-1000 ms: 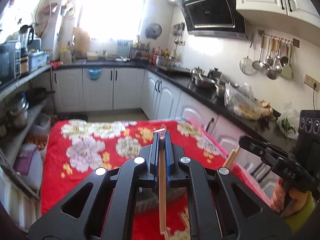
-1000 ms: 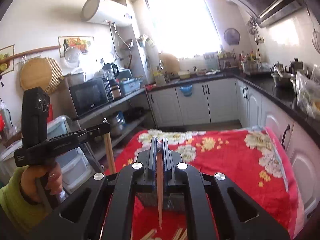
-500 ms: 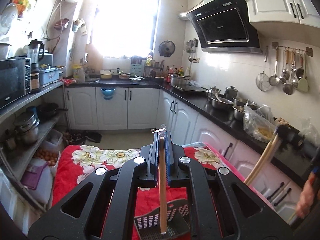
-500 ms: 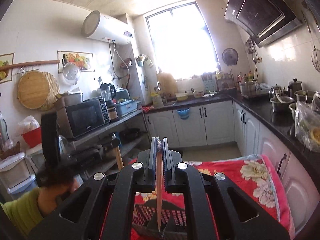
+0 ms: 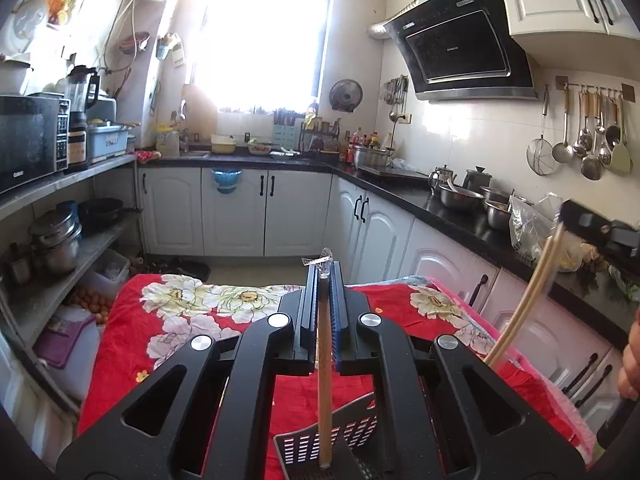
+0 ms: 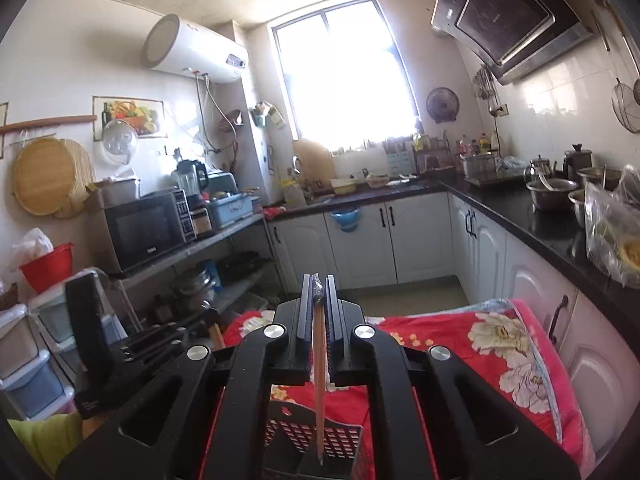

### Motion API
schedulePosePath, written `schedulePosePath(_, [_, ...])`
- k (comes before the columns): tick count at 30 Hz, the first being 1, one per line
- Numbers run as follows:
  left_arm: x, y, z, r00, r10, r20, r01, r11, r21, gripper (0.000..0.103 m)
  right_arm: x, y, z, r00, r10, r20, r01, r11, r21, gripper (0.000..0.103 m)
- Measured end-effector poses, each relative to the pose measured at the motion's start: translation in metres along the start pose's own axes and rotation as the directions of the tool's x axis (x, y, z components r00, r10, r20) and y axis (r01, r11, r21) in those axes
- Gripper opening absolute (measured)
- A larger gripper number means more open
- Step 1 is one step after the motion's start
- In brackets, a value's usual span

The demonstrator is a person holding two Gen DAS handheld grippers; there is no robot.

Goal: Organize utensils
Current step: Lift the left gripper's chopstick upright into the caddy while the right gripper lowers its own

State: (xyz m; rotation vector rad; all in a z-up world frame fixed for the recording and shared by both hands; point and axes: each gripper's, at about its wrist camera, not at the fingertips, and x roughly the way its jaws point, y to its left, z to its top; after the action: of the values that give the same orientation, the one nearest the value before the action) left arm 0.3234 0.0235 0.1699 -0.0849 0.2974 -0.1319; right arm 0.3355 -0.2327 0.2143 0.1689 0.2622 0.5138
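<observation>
My left gripper [image 5: 323, 280] is clamped on a long pale wooden chopstick [image 5: 324, 380]. The stick runs down between the two black jaws, with a scrap of clear wrapper at its upper end, and its lower tip hangs over the mouth of the dark perforated plastic utensil basket [image 5: 304, 446]. I cannot tell whether the tip touches the basket.

My right gripper [image 6: 319, 286] is likewise closed tight on a second slim wooden chopstick [image 6: 319, 376]. That one also hangs down over the same slotted basket [image 6: 296, 436], and its pointed tip ends just above the basket's dark inner compartment.

I take the basket as my landmark. It stands on a table covered by a red cloth printed with large white and yellow flowers [image 5: 192, 312], and the cloth spreads out behind it and to both sides. From the left wrist camera, the right gripper's chopstick shows to the right of the basket as a pale slanted rod [image 5: 520, 300], with a bit of the person's hand [image 5: 630, 364] at the frame edge further right. From the right wrist camera, the left gripper's black body [image 6: 104, 352] sits to the left of the basket, above a yellow-green sleeve [image 6: 44, 436].

Beyond the basket and table, white lower cabinets [image 5: 236, 212] run under a black countertop [image 5: 420, 196]. Far above the basket to the right hangs a black range hood [image 5: 460, 44].
</observation>
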Motion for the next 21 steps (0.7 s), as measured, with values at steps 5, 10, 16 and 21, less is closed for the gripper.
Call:
schedulePosePath(5, [0.001,-0.002,-0.017,1.0,-0.004,-0.003,0.004,1.0,0.016,0.003,0.013,-0.006,-0.02,1.0,-0.02,-0.017,0.021,1.0,0.01,0.006])
schedulePosePath(10, [0.001,0.001,-0.032,1.0,-0.022,-0.01,0.022,1.0,0.006,0.003,0.02,-0.009,-0.035,0.999,-0.041,-0.013,0.042,0.999,0.01,0.006])
schedulePosePath(16, [0.002,0.006,-0.045,0.999,-0.034,-0.024,0.033,0.999,-0.016,0.003,0.025,-0.013,-0.056,0.999,-0.045,-0.007,0.045,0.999,0.029,0.006])
schedulePosePath(21, [0.001,0.009,-0.051,0.999,-0.041,-0.026,0.04,0.999,-0.014,0.003,0.026,-0.014,-0.064,0.999,-0.048,-0.002,0.048,0.999,0.025,0.006])
